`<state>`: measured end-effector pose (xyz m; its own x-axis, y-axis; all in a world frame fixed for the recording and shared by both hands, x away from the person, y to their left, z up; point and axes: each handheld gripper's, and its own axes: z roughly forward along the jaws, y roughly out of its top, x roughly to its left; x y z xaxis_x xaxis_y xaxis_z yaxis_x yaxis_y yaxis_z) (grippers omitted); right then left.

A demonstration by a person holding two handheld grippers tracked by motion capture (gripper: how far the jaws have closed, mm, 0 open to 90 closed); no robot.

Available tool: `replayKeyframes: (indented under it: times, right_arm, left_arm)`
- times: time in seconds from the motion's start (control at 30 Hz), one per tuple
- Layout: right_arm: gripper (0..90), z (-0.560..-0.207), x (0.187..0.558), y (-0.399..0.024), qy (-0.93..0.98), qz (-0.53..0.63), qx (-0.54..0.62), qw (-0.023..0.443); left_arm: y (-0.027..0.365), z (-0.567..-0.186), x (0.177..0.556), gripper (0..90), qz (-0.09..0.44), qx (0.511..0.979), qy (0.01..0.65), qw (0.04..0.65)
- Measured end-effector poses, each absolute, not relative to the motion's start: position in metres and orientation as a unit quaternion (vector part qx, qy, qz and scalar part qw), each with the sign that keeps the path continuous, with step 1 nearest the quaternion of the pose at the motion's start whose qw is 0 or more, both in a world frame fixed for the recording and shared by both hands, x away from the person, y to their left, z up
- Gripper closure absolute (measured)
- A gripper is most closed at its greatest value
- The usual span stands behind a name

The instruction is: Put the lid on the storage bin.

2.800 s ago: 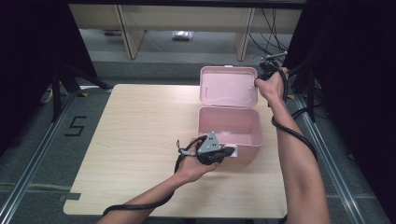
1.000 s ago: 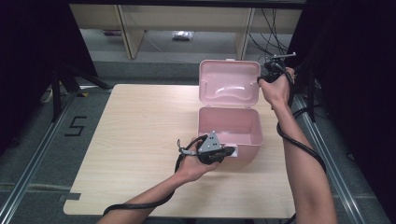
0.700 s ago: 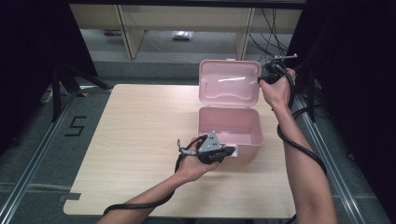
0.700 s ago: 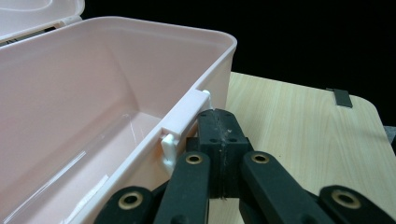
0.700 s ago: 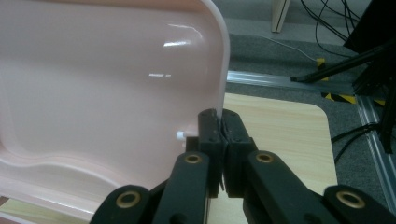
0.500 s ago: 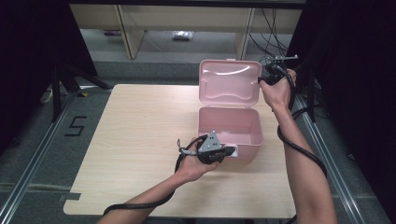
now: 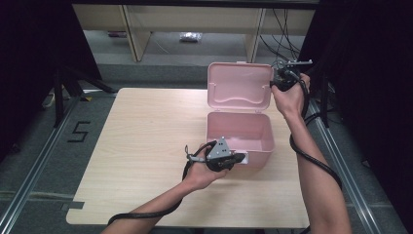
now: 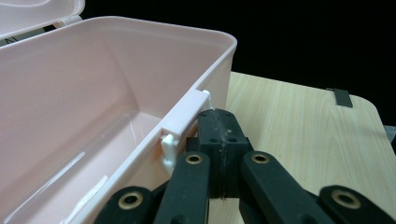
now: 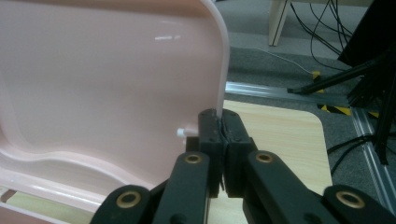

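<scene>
Dark curtains close off both sides of the room, and beyond the far edge of the table stands pale wooden shelving (image 7: pixel 195 19) over a grey floor, with black cables (image 7: pixel 287 34) trailing down at the right. Metal rails (image 7: pixel 34 180) run along the floor on either side, and a "5" (image 7: pixel 78 131) is marked on the left. Light wood-grain table (image 7: pixel 141 146), round-cornered, takes up the middle. On its right half sits a pink plastic box (image 7: pixel 238 134), its lid (image 7: pixel 239 87) standing upright at the back. Right gripper (image 7: pixel 287 75) has its jaws pressed together on the lid's right edge. Left gripper (image 7: pixel 229 158) sits at the box's near wall, jaws pinching the small white latch tab (image 8: pixel 180 126) on the rim.
</scene>
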<state>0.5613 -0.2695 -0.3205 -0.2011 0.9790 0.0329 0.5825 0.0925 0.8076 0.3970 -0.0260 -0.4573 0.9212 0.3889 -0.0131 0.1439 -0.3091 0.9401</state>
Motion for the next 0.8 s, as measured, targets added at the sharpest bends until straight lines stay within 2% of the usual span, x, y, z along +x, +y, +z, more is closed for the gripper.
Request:
replayKeyframes:
  times: [0.8]
  right_arm:
    - [89.7, -0.32, 0.544, -0.269, 0.679, 0.372, 0.564, 0.287]
  left_arm:
    - [-0.027, -0.457, 0.397, 89.9, 0.109, 0.801, 0.169, 0.564]
